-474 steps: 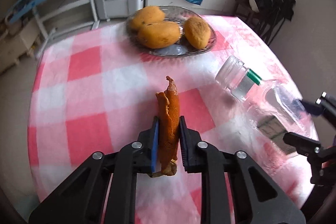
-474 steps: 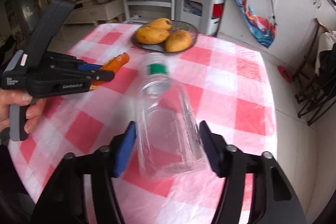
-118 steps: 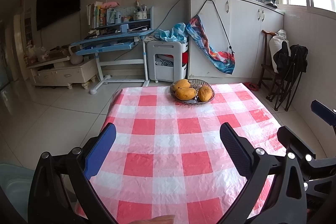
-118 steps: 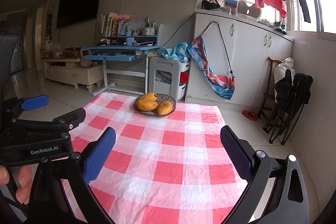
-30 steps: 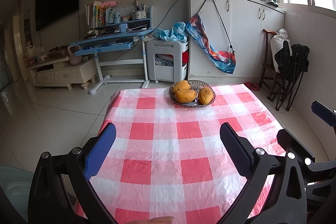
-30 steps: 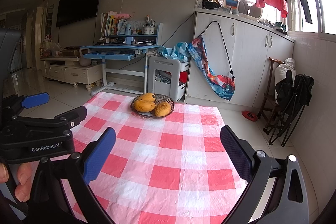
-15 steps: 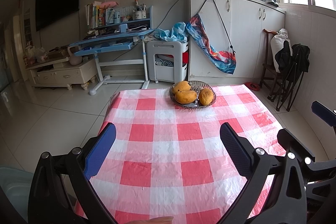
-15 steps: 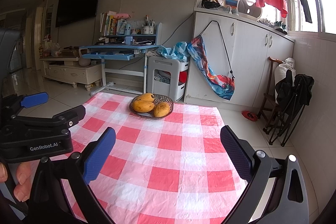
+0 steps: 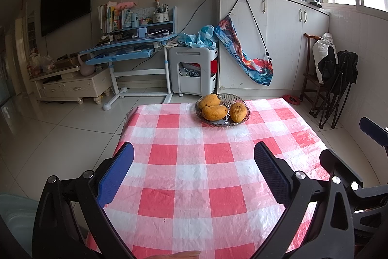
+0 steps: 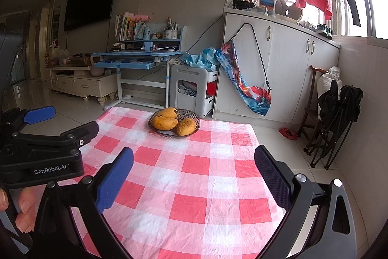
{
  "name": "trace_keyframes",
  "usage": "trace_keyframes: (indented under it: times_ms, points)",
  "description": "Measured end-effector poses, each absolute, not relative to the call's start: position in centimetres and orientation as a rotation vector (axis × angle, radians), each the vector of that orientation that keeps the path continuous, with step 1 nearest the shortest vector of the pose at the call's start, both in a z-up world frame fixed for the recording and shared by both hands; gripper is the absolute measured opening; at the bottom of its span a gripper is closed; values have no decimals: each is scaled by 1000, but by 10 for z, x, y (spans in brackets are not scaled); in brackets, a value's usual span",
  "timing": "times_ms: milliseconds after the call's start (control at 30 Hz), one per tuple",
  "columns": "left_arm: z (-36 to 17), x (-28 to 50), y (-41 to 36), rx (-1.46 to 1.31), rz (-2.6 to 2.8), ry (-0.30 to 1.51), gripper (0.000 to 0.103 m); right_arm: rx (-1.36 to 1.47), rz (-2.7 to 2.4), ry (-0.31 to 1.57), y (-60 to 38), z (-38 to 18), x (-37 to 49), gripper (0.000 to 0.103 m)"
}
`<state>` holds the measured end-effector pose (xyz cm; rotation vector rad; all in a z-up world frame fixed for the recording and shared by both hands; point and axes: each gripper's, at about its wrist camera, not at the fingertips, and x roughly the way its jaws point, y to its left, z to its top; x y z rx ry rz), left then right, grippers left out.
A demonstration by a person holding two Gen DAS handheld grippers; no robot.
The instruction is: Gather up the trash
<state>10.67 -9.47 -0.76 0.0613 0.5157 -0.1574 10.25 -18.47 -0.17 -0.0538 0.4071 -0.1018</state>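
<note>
Both grippers (image 9: 194,172) (image 10: 194,174) wide apart, tablecloth (image 9: 218,162) w/ mangoes (image 9: 214,112)

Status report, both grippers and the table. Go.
Left gripper open, empty. Right gripper open, empty. No trash visible on the checked tablecloth; only the bowl of mangoes at the far edge. Nothing in the way.

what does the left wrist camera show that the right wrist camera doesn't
Only the left wrist view shows the left claw head-on, open and empty, with a pale blue bin edge at lower left. Only the right wrist view shows the right claw head-on, also open, and fingers gripping the other tool's handle. Both show the checked tablecloth and the bowl of mangoes.
</note>
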Motion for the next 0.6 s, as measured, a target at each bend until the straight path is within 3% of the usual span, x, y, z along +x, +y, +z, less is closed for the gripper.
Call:
trace_keyframes:
  times_ms: [600]
  points:
    - [-7, 107, -95, 69, -156, 515, 96, -55, -101, 408, -185, -2, 102, 95]
